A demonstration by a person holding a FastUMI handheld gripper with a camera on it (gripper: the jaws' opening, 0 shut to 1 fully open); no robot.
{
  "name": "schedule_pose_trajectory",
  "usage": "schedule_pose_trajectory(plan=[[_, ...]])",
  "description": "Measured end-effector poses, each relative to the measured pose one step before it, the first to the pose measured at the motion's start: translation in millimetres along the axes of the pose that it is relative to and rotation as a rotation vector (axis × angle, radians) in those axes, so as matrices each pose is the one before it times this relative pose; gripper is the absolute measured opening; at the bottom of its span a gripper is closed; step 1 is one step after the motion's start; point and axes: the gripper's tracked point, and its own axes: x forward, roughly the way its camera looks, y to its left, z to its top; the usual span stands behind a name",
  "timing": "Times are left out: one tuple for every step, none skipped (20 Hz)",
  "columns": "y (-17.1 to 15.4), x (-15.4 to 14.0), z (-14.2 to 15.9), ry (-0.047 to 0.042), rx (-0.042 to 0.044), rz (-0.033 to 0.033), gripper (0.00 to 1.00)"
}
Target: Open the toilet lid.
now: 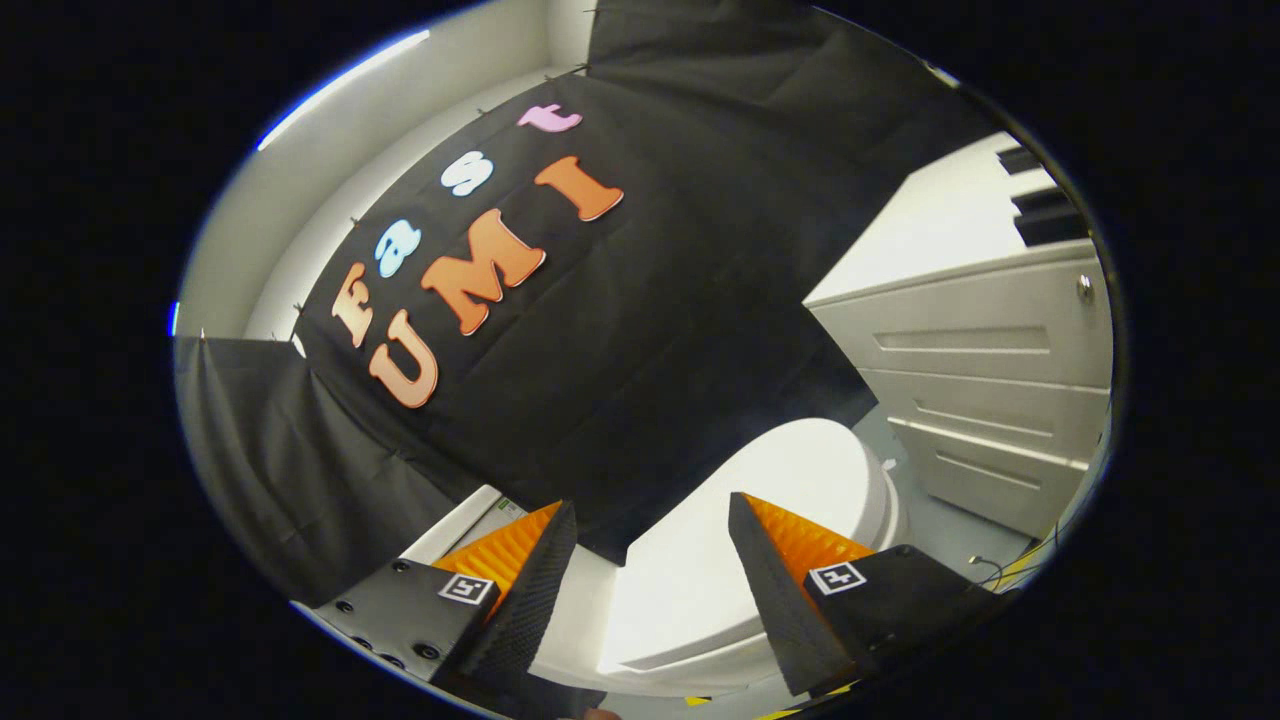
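A white toilet stands below and just ahead of my fingers, its lid [770,500] lying down flat over the bowl. The cistern [470,520] shows partly behind the left finger, against the black cloth wall. My gripper [650,515] hovers above the lid, tilted, with its fingers wide apart and nothing between them. The lid's surface shows through the gap between the two fingers. Neither finger touches the lid.
A white cabinet [990,360] with drawers stands to the right of the toilet. Grey floor [940,500] runs between them, with a thin cable [990,570] lying on it. Black cloth [650,300] covers the wall behind the toilet.
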Motion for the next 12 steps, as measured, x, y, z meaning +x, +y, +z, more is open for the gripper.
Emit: schedule_pose_trajectory(plan=[[-9.17,1.06,-1.41,-0.00935,0.04064,0.00313,0.98],[-9.73,2.34,0.27,-0.01213,0.03818,0.00184,0.98],[-8.64,0.52,0.03,-0.00997,0.02962,-0.00158,0.98],[-12.41,3.17,-3.15,-0.00145,0.01751,-0.01417,0.98],[-12.99,2.60,-4.24,0.00074,0.01277,-0.01259,0.98],[-10.85,2.08,-2.85,0.00140,0.01982,-0.01103,0.98],[-10.59,3.41,-3.05,0.00105,0.02350,-0.01151,0.99],[-11.81,2.17,-2.66,0.00379,0.02493,-0.01550,0.98],[-10.84,2.72,-0.21,-0.00299,0.02519,-0.00566,0.98],[-9.15,-0.64,2.40,-0.00389,0.02973,-0.00211,0.98],[-9.75,0.19,-0.38,-0.00306,0.02434,-0.00574,0.98],[-11.22,0.36,-0.80,-0.00118,0.01655,-0.01206,0.98]])
